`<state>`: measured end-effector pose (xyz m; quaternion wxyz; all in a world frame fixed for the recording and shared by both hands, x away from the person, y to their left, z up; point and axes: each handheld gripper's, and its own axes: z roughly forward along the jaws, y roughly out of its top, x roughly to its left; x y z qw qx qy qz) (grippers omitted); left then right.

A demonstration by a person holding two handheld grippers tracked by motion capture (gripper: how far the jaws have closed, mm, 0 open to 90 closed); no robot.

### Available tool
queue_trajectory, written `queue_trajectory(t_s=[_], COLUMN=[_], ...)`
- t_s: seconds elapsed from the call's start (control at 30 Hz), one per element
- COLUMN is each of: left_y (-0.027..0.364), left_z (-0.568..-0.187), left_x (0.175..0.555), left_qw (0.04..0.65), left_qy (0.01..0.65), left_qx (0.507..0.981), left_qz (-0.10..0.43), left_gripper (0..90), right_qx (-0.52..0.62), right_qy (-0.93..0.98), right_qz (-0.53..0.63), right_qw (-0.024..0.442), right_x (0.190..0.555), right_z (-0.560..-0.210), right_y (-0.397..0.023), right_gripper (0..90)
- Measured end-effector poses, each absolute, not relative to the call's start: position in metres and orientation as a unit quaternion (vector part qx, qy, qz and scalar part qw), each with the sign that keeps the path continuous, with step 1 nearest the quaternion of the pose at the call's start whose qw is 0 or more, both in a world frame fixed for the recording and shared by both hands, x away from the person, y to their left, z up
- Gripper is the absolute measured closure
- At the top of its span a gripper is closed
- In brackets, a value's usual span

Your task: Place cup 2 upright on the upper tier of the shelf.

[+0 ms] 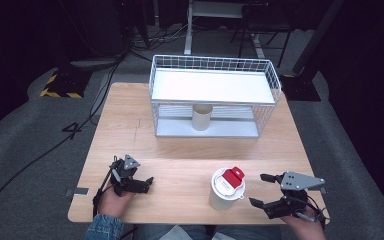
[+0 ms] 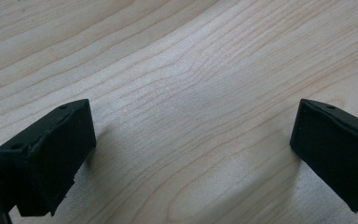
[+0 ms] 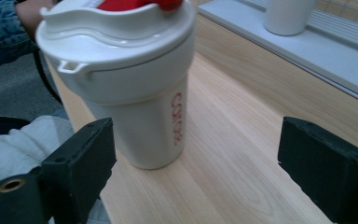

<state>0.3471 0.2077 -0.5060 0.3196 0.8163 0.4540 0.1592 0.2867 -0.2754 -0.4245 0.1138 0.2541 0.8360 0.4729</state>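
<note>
The right gripper (image 1: 259, 190), its black jaws spread wide and holding nothing, sits at the near right of the light wooden table (image 1: 180, 145), just right of one white lidded travel cup with a red flip tab (image 1: 226, 189). The left gripper (image 1: 149, 183), also spread and empty, rests near left. One white wire basket shelf (image 1: 212, 95) stands far centre, one plain white cup (image 1: 202, 116) under it.

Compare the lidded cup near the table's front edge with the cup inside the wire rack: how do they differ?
The lidded cup wears a white lid with a red flap; the cup in the rack has no lid and is open-topped. The lidded cup stands on the bare table just ahead of the right hand-held gripper; the rack cup sits on the wire rack lower shelf. Both are upright and pale.
</note>
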Motion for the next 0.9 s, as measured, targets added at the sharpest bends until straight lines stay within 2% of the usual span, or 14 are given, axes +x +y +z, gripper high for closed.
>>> queue_trajectory(t_s=[0.47, 0.6, 0.9], left_y=[0.207, 0.207, 0.206], left_z=[-0.506, -0.506, -0.506], left_x=[0.347, 0.346, 0.345], left_qw=[0.318, 0.318, 0.318], left_qy=[0.457, 0.460, 0.467], left_qx=[0.815, 0.813, 0.809], left_qz=[0.161, 0.163, 0.163], left_gripper=[0.6, 0.6, 0.6], right_qx=[0.230, 0.227, 0.223], right_qy=[0.843, 0.846, 0.841], right_qz=[0.479, 0.476, 0.487], right_qw=[0.080, 0.082, 0.070], right_x=[0.287, 0.289, 0.294], right_z=[-0.442, -0.449, -0.464], right_y=[-0.242, -0.233, -0.214], right_gripper=[7.1, 0.0, 0.0])
